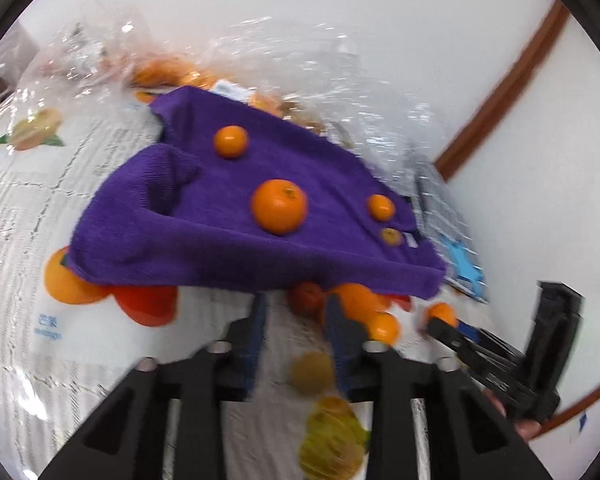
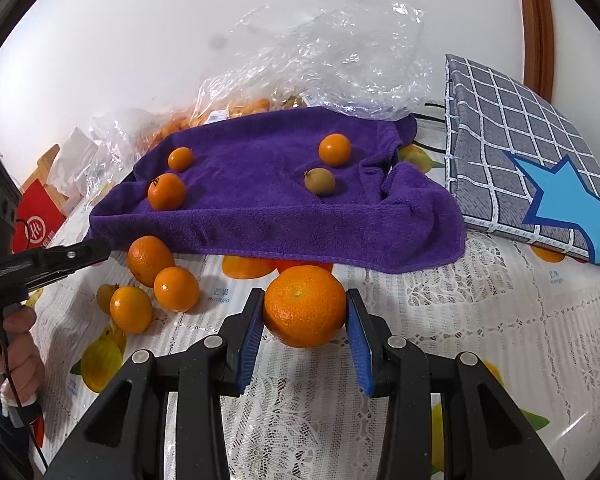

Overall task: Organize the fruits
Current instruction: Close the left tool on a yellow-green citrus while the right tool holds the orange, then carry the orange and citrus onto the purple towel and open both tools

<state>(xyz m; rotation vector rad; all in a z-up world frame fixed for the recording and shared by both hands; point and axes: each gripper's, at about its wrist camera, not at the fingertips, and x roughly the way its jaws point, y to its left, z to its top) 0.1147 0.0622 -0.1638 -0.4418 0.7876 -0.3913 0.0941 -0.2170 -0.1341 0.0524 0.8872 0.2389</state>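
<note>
A purple towel (image 2: 276, 196) lies on the table and carries three oranges and a small brownish-green fruit (image 2: 319, 180). My right gripper (image 2: 303, 322) is shut on a large orange (image 2: 305, 306) just in front of the towel's near edge. Three loose oranges (image 2: 168, 284) lie to its left. In the blurred left wrist view the towel (image 1: 236, 216) holds an orange (image 1: 279, 206) and smaller fruits. My left gripper (image 1: 296, 312) is open and empty before the towel's edge, near loose oranges (image 1: 364, 304). The right gripper (image 1: 444, 322) shows there too.
A grey checked pad with a blue star (image 2: 528, 176) lies at the right. Clear plastic bags with more oranges (image 2: 236, 112) sit behind the towel against the white wall. A red box (image 2: 36, 220) stands far left. The tablecloth (image 2: 480, 312) has lace and printed fruit pictures.
</note>
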